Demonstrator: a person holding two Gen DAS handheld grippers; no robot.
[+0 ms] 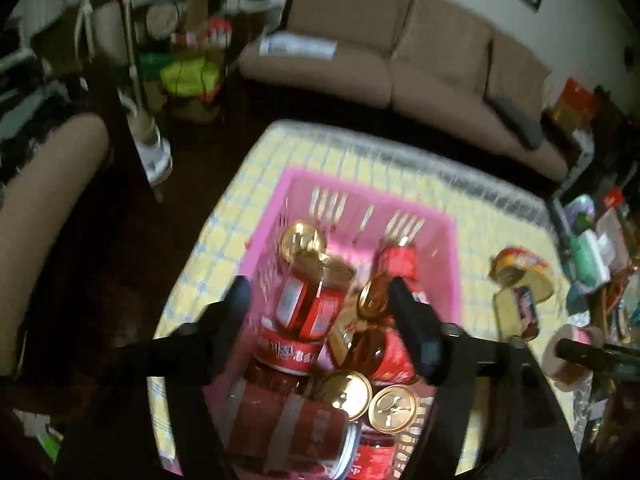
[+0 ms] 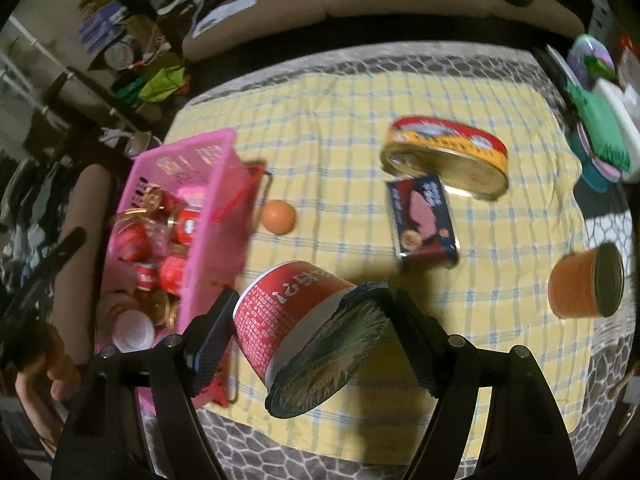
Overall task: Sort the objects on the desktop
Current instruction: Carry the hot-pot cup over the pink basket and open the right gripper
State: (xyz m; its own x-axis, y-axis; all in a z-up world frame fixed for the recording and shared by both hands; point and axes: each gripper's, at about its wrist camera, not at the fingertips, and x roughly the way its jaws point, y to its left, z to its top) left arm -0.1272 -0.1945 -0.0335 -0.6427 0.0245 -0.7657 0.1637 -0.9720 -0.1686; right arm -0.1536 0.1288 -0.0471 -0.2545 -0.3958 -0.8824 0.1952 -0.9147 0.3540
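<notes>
Nearest in the right wrist view, the right hand-held gripper (image 2: 310, 314) is holding a red instant noodle cup (image 2: 304, 320) tilted on its side, its two fingers pressing against the cup's opposite sides and the foil lid facing the camera, above the near part of the desk (image 2: 340, 92) with its yellow checked cloth. To the left of the cup, the pink basket (image 2: 188, 160) is standing on the cloth, crowded with red-labelled jars with gold lids, and a white cup (image 2: 132, 330) is lying at its near end. Just right of the basket, a brown egg (image 2: 279, 216) is resting on the cloth. Further right and farther off, a blue rectangular tin (image 2: 424, 220) is lying flat, and beyond it, just beside its far end, an oval red and yellow tin (image 2: 446, 156) is tipping on its edge. At the right edge an orange can (image 2: 584, 280) is lying on its side, well apart from the others. In the left wrist view, the left hand-held gripper (image 1: 318, 292) is hanging over the near half of the basket (image 1: 448, 264) with its jaws standing wide and nothing pressed between the fingers; red jars (image 1: 308, 304) are lying beneath them in a heap. A person's hand (image 2: 44, 372) is showing at the near left of the right wrist view. Beyond the desk, a brown sofa (image 1: 400, 52) is standing.
</notes>
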